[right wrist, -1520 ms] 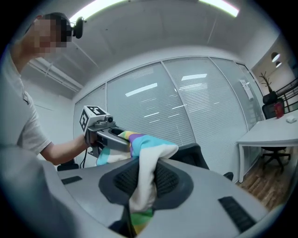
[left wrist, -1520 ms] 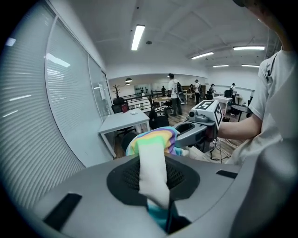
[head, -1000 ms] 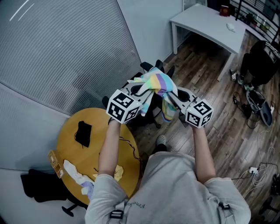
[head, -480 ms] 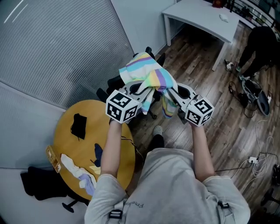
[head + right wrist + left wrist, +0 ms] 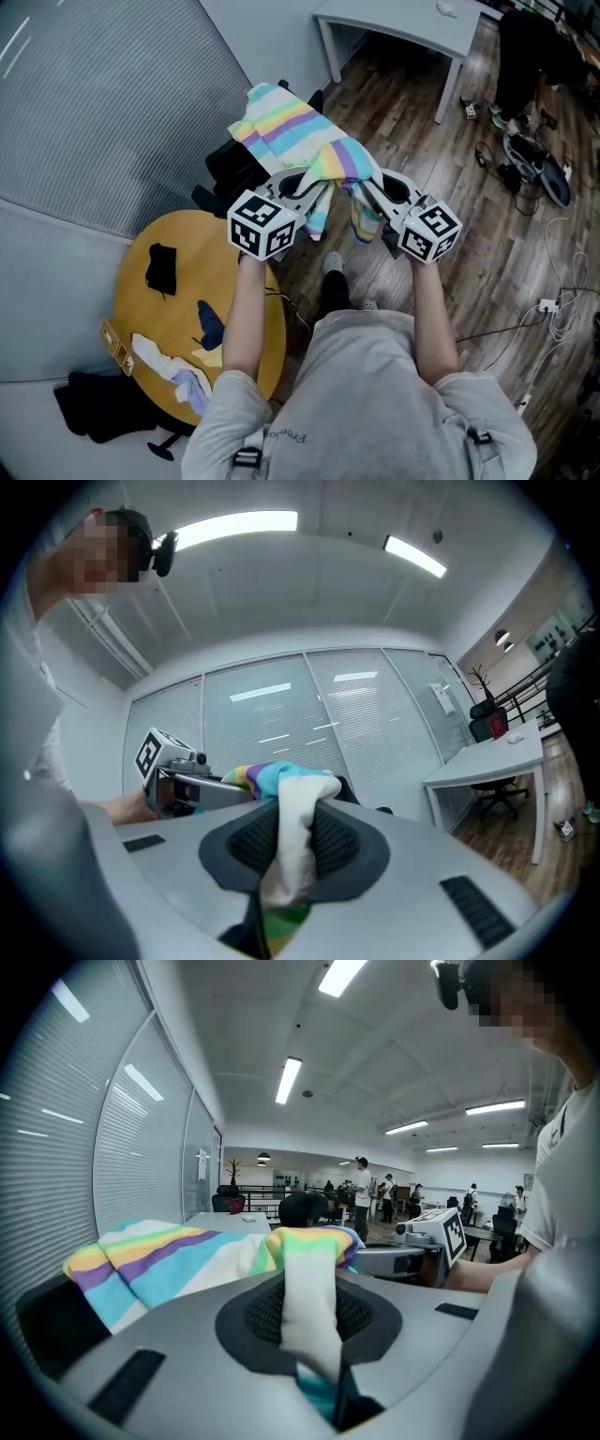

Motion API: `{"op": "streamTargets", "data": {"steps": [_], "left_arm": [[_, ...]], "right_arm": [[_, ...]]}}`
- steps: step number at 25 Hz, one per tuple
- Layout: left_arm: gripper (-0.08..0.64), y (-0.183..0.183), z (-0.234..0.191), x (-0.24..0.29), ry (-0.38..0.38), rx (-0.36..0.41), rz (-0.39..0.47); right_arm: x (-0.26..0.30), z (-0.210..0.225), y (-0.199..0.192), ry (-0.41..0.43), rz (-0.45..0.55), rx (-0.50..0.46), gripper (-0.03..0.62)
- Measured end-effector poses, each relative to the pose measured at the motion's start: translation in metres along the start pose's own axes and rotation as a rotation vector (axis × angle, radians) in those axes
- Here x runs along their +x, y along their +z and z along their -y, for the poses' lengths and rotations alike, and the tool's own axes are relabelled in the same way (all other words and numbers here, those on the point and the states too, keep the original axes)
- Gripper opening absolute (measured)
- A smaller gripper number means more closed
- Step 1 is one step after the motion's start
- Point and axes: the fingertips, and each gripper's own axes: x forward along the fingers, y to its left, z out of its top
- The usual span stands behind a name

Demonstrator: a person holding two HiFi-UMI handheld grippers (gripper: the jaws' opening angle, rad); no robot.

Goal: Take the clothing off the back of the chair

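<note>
A pastel rainbow-striped garment (image 5: 298, 141) hangs between my two grippers above a black office chair (image 5: 234, 173), its far end still draped over the chair's back. My left gripper (image 5: 314, 192) is shut on a white fold of the garment (image 5: 309, 1297). My right gripper (image 5: 361, 192) is shut on another white fold of the garment (image 5: 292, 841). Both grippers point toward each other, held in front of the person's chest. In the left gripper view the stripes spread to the left (image 5: 150, 1265), and the right gripper's marker cube (image 5: 445, 1237) shows beyond.
A round wooden table (image 5: 187, 319) at lower left carries a black cloth (image 5: 159, 267) and several small pieces of clothing. A white desk (image 5: 412, 28) stands at the top. Cables and black bags (image 5: 525, 159) lie on the wood floor at right. A glass wall with blinds runs along the left.
Both grippers have drawn back toward the person with the garment in them, so more striped cloth is stretched out from the chair. The view has shifted; the desk sits nearer the top edge.
</note>
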Motion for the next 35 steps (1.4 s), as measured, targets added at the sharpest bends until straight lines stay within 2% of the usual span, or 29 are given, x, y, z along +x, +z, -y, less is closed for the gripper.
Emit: {"op": "streamTargets", "data": {"steps": [10,16,22,27,35], "left_arm": [[0.069,-0.012,0.048,0.015,-0.063,-0.041,0.021],[0.069,-0.016,0.054,0.017,-0.067,-0.057,0.028],[0.069,-0.034,0.055,0.024,-0.076,-0.089,-0.005],[0.069,-0.038,0.054,0.029,-0.082,-0.128,0.009],[0.069,-0.032,0.05,0.028,-0.06,-0.134,0.035]], "right_arm": [[-0.047,0.006,-0.003,-0.054,0.013,0.006,0.079],[-0.053,0.008,-0.004,-0.067,0.009,0.0,0.079],[-0.055,0.014,-0.017,-0.101,-0.052,-0.023,0.08],[-0.056,0.017,-0.019,-0.113,-0.062,-0.027,0.08],[-0.055,0.017,-0.017,-0.112,-0.057,-0.03,0.081]]}}
